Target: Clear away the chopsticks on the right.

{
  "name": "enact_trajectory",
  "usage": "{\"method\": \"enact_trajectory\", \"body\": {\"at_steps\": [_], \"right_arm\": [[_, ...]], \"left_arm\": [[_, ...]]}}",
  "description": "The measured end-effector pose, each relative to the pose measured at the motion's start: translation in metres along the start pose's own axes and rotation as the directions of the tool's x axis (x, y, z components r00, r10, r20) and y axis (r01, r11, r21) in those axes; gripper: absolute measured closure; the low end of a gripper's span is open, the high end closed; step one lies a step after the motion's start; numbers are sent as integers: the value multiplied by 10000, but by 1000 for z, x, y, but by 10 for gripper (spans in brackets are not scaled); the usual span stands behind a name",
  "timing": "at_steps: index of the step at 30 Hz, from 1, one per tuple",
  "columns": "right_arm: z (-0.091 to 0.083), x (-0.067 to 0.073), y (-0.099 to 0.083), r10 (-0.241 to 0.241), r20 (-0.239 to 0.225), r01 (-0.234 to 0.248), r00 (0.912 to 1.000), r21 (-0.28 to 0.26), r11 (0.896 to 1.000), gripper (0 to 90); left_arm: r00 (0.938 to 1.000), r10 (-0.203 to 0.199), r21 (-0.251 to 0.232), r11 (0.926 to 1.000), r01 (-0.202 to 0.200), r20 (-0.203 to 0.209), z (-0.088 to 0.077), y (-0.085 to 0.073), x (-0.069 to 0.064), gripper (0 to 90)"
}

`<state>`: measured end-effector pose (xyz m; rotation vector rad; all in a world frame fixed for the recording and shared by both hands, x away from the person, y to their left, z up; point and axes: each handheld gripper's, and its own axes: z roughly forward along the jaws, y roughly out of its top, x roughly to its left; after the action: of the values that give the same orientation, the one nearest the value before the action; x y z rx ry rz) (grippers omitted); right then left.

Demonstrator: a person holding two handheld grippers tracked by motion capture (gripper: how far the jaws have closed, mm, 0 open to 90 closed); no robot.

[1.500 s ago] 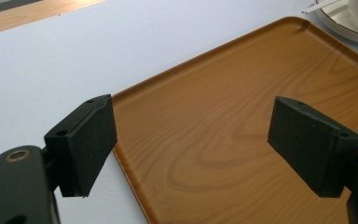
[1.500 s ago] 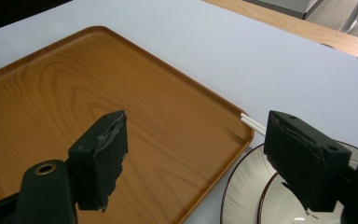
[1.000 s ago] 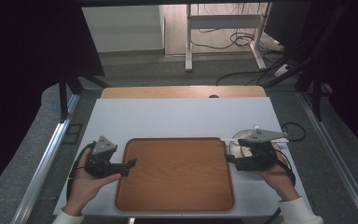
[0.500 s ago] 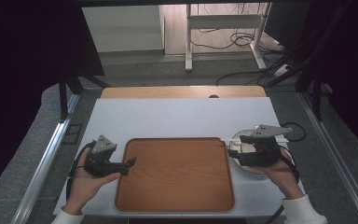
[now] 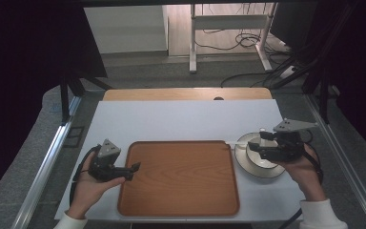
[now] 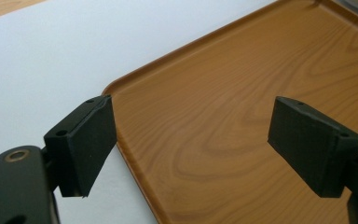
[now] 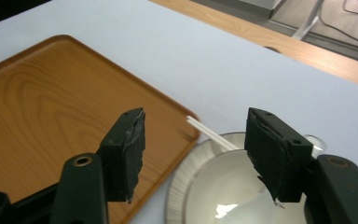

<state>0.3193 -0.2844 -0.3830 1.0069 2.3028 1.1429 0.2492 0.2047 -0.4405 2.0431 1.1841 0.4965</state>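
Right hand-held gripper (image 5: 259, 143) raised over plate (image 5: 248, 161), jaws narrowing

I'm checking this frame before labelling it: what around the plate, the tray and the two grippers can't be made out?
- Plate: high view, its right part lies under the right gripper; right gripper view, the bottom edge cuts it off.
- White sticks on the plate: their far ends run behind a jaw.
- Tray: left gripper view, edges crop it.
- Left gripper: high view, jaw gap too small to judge.
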Motion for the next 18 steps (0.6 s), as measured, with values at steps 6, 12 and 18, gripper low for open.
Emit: {"method": "enact_trajectory", "body": {"at_steps": [6, 12, 18], "right_arm": [[-12, -17, -2, 65, 473, -69, 9989, 83, 9999, 449], [-17, -28, -7, 223, 1039, -252, 9943, 266, 9993, 494], [-26, -45, -14, 633, 1666, -694, 9840, 312, 9971, 599]], "left_arm": [[10000, -20, 33, 10000, 20, -65, 0, 0, 1, 148], [9999, 19, 137, 9999, -18, -104, 2, -2, 1, 148], [9999, -3, 206, 9998, 5, -124, 2, -3, 3, 148]]}}
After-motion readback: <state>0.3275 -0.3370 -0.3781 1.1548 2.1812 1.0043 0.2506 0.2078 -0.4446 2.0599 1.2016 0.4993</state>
